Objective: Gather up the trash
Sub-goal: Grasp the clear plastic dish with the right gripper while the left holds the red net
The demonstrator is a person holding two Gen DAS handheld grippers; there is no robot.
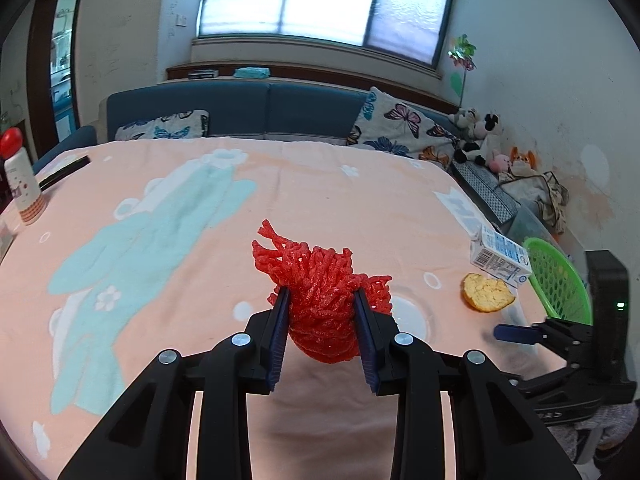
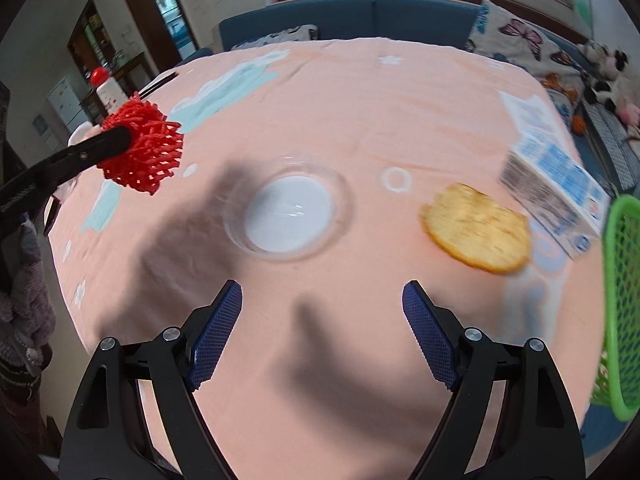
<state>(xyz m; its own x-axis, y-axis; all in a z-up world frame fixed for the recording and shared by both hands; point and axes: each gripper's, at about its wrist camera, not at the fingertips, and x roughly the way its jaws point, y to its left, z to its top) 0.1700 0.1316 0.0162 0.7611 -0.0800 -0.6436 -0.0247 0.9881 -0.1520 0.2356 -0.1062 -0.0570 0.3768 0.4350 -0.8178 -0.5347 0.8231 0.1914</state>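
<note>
Your left gripper [image 1: 322,322] is angled downward, raised off the surface, with both blue pads [image 1: 280,340] pressed into the sides of the red foam net [image 1: 320,292] it carries. Your right gripper [image 2: 322,334] points more steeply down, jaws spread wide with nothing between its pads [image 2: 216,334]. A grey knitted sleeve [image 2: 24,312] shows behind the left gripper.
</note>
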